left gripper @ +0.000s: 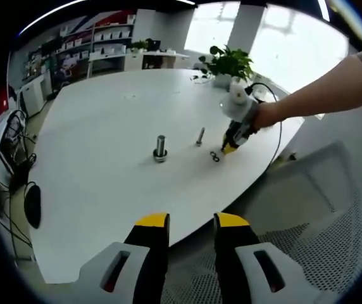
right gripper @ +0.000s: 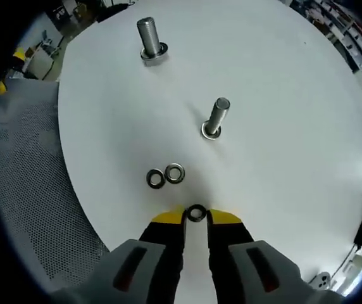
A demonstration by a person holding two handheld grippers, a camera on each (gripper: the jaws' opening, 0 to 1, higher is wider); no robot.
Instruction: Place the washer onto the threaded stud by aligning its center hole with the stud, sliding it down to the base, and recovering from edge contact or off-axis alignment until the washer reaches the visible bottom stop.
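1. Holding a washer (right gripper: 196, 213) at its tips, the right gripper (right gripper: 195, 218) had its jaws pinched on the ring's edges, low over the white counter (right gripper: 282, 95), as seen in the right gripper view.
2. Two more washers (right gripper: 165, 175) lay flat on the counter just ahead of the jaws and slightly to their left, side by side and touching or nearly so.
3. Farther ahead of the jaws stood the smaller threaded stud (right gripper: 215, 119), upright on its base, with nothing on its shank.
4. Beyond it, ahead and to the left, stood a thicker stud (right gripper: 150, 40), also bare.
5. In the left gripper view, the left gripper (left gripper: 191, 223) was held back off the counter edge over a mesh chair (left gripper: 307, 228), jaws spread and holding nothing.
6. The same view showed the right gripper (left gripper: 230, 147) in a person's hand (left gripper: 266, 115), tips down beside the loose washers (left gripper: 214, 156).
7. Progress assessment: the washer appeared grasped, but no washer was on either stud. Carrying, hole alignment, sliding down and seating at the bottom stop all remained to be done.
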